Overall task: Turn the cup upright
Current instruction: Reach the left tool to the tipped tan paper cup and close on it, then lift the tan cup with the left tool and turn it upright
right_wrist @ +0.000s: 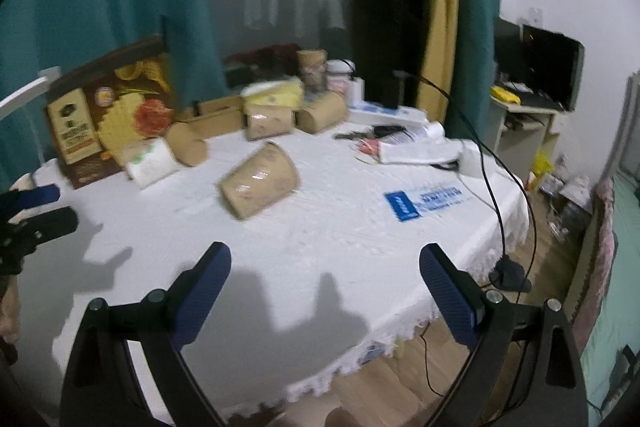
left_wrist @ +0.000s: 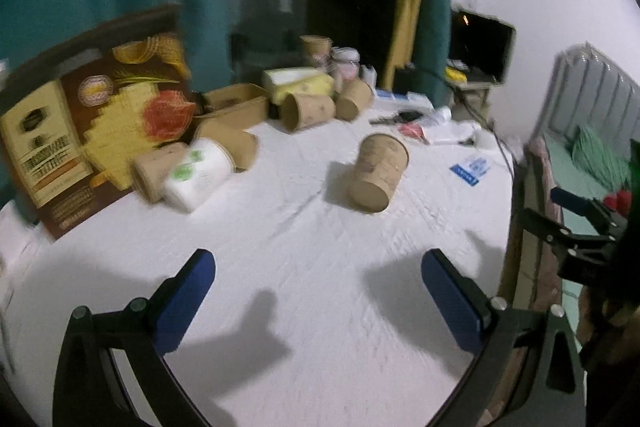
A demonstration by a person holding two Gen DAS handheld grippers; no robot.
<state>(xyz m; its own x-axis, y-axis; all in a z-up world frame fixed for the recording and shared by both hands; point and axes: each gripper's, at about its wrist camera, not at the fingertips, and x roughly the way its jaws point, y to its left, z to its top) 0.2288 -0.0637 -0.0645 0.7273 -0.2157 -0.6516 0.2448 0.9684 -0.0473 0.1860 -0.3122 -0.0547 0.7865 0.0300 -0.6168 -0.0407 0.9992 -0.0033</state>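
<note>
Your left gripper (left_wrist: pixel 318 301) and right gripper (right_wrist: pixel 324 297) hover with jaws apart, near the brown cup (left_wrist: pixel 378 173) lying on its side.

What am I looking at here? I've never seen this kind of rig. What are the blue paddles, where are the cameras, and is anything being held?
No robot here: a person holds a two-finger gripper in each hand, with a fisheye camera on each looking along its fingers. One picture is from the left gripper, the other from the right gripper; the blue paddles are finger pads. Both are open and hold nothing. Ahead, on the white tablecloth, a brown paper cup lies on its side, apart from both grippers. Behind it sit more tipped cups, a white cup with green print, and a printed food box.
</note>
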